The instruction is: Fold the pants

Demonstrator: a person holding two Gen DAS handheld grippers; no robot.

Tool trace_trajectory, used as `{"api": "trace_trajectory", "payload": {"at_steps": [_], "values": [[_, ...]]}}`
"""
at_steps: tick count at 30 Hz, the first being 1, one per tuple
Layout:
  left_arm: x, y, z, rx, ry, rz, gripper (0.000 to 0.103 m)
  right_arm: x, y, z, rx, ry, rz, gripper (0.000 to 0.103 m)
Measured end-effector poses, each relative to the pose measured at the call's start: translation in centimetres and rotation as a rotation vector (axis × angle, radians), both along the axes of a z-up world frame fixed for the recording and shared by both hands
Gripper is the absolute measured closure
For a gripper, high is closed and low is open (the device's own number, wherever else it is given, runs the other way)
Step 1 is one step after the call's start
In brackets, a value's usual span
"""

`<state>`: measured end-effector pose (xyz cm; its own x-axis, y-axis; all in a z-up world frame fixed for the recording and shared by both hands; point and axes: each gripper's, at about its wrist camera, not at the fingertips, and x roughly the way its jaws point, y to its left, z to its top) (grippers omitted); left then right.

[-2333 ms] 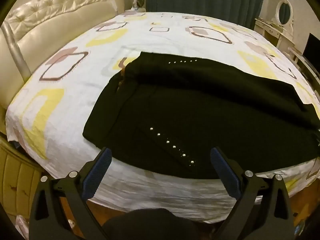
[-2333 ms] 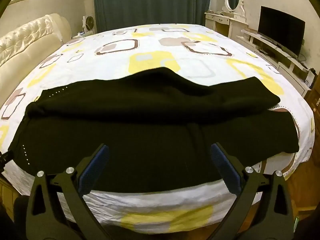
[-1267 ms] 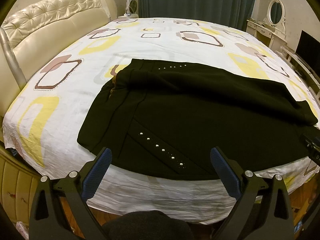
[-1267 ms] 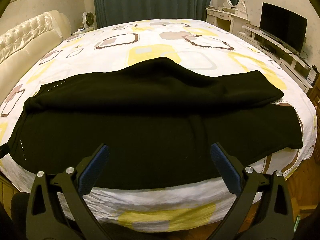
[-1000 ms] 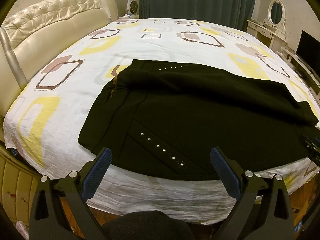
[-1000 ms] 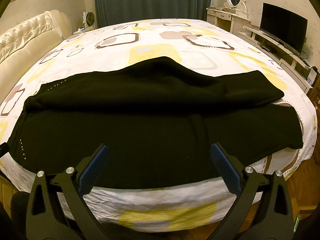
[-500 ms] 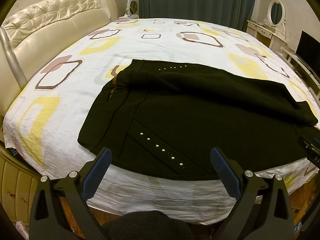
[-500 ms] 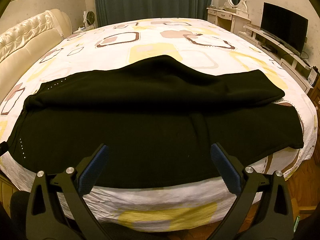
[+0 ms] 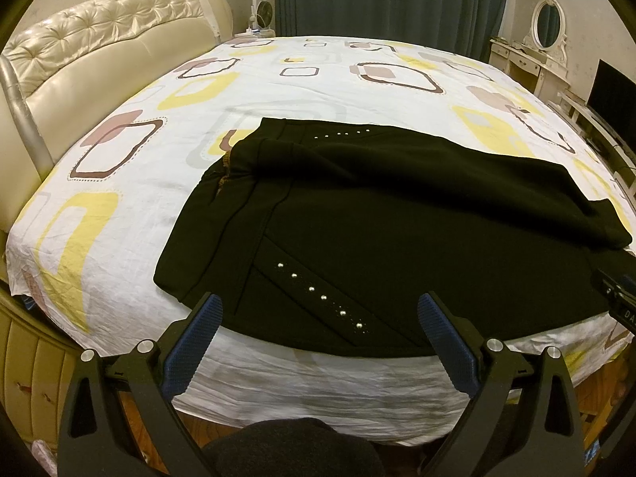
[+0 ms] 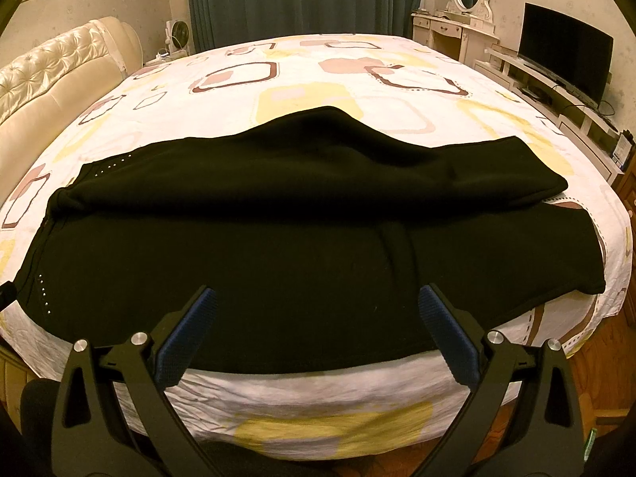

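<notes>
Pants point(image 9: 397, 238) lie flat across the near edge of the bed point(image 9: 318, 79), waistband to the left, one leg already laid over the other. Left claw point(image 9: 318, 318) and right claw point(image 10: 318, 314) both hover wide open, gripping nothing. Folding the length remains, I judge.

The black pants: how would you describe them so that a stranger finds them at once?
Look at the big bed with the white patterned sheet. Across its near edge lie the black fabric pants, the only dark thing there, with rows of small silver studs near the waist end.
</notes>
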<state>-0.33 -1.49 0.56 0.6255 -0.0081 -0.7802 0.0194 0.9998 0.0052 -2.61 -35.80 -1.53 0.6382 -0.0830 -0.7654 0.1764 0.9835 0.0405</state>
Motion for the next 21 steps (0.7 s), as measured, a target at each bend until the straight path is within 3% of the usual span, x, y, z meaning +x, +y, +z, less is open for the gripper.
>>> {"api": "trace_trajectory", "payload": {"at_steps": [21], "values": [[-0.01, -0.28, -0.11, 0.000, 0.011, -0.018, 0.005, 0.40, -0.09, -0.25, 0.020, 0.009, 0.014, 0.002]]}}
